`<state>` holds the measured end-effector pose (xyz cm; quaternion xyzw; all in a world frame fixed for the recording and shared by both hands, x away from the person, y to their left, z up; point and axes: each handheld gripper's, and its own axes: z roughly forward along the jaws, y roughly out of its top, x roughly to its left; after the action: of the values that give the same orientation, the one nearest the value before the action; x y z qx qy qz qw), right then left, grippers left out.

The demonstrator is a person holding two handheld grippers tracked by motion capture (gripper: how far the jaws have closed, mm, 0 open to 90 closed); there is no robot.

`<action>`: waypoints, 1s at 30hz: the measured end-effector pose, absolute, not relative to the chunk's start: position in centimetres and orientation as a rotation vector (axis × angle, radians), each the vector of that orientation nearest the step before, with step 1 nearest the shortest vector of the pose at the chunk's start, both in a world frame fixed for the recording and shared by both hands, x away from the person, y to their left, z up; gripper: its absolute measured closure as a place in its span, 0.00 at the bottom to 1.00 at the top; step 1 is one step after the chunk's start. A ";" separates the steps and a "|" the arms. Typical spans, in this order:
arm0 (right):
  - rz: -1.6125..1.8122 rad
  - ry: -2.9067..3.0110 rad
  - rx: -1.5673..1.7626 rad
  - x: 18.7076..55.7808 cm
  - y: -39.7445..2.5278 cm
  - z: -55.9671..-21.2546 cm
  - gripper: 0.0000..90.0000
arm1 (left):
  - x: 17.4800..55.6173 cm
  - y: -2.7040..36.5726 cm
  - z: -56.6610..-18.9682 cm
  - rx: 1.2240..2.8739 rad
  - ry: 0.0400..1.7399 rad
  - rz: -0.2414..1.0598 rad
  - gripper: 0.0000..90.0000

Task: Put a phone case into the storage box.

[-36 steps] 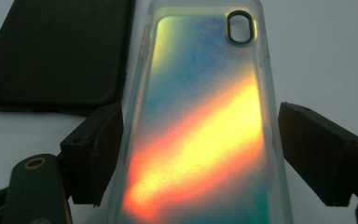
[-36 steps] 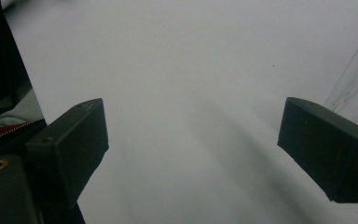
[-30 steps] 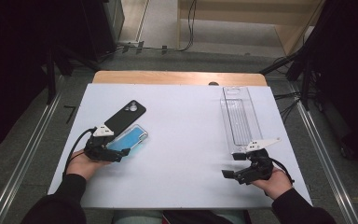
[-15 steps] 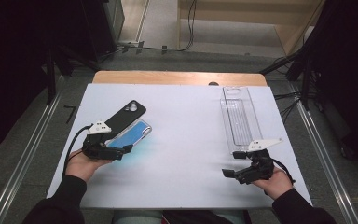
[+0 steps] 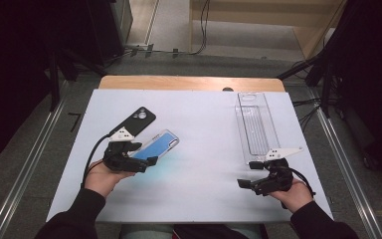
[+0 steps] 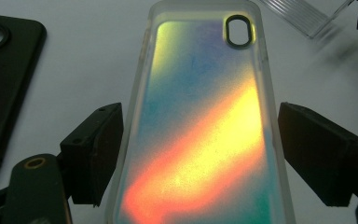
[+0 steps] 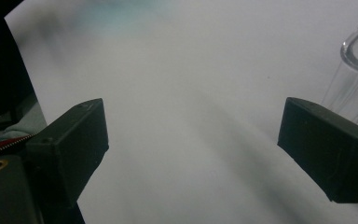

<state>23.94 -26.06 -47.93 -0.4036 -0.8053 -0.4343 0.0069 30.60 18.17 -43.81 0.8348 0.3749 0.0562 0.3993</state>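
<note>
Left gripper (image 6: 200,154) spread around iridescent phone case (image 6: 200,121), black case (image 6: 4,84) at 9 o'clock; right gripper (image 7: 191,149) spread over bare table (image 7: 191,70).

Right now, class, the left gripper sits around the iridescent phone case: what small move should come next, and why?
Probably close the left gripper. Its jaws stand open on either side of the iridescent phone case, with a gap on each side, so nothing is gripped yet. The case lies flat on the white table.
</note>
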 end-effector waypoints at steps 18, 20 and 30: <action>-1.404 -2.425 -1.365 24.1 -25.0 -46.5 0.08 | 30.3 14.9 -44.3 2.028 1.038 0.082 0.19; -1.391 -2.424 -1.384 24.2 -24.8 -46.1 0.08 | 30.2 14.6 -44.3 2.026 1.042 0.091 0.19; -1.363 -2.359 -1.431 24.7 -23.1 -45.2 0.15 | 29.3 12.6 -44.6 1.967 1.059 0.183 0.19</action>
<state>24.75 -23.13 -45.19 -0.4647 -0.7662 -0.4427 0.0324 29.29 12.65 -44.65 0.7901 0.4256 0.0736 0.4349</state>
